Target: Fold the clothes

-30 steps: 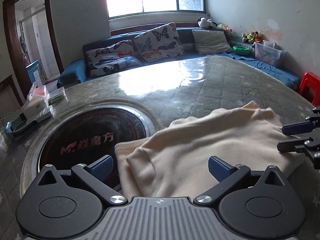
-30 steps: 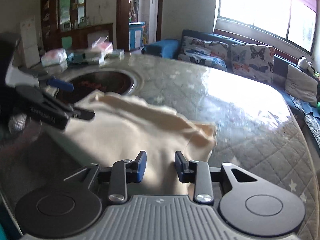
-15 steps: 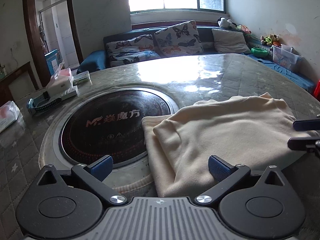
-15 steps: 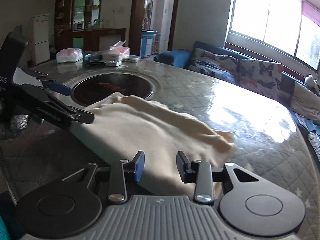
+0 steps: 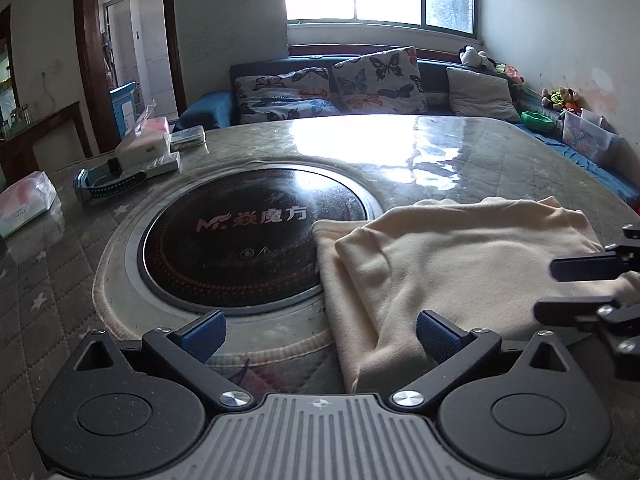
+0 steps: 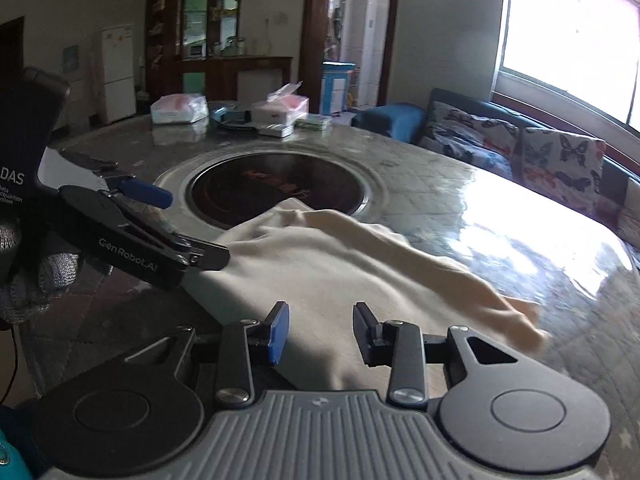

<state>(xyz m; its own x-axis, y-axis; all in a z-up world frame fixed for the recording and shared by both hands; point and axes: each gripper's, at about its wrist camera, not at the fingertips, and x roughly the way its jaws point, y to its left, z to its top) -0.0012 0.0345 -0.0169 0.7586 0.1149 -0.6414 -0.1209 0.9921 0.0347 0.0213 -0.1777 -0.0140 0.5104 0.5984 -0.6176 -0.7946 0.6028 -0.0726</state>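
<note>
Mid-fold, between grasps: cream garment lying part-folded on table, neither gripper holding cloth.

Spread flat on the table, its far corner lapping over the dark round hob, one flap already doubled over the body. Left gripper wide open, nothing pinched, garment's near edge lying just ahead of and under the right-hand pad, left-hand pad over bare table. Right gripper part open, pads clear of the cloth, garment's near hem running between and just beyond them. Seemingly lined up at the near hem for a fresh pinch. Next, probably: lower both onto that hem, close on the top layers at two points well apart, lift together and carry away from the fingers to lay the next fold square.
</note>
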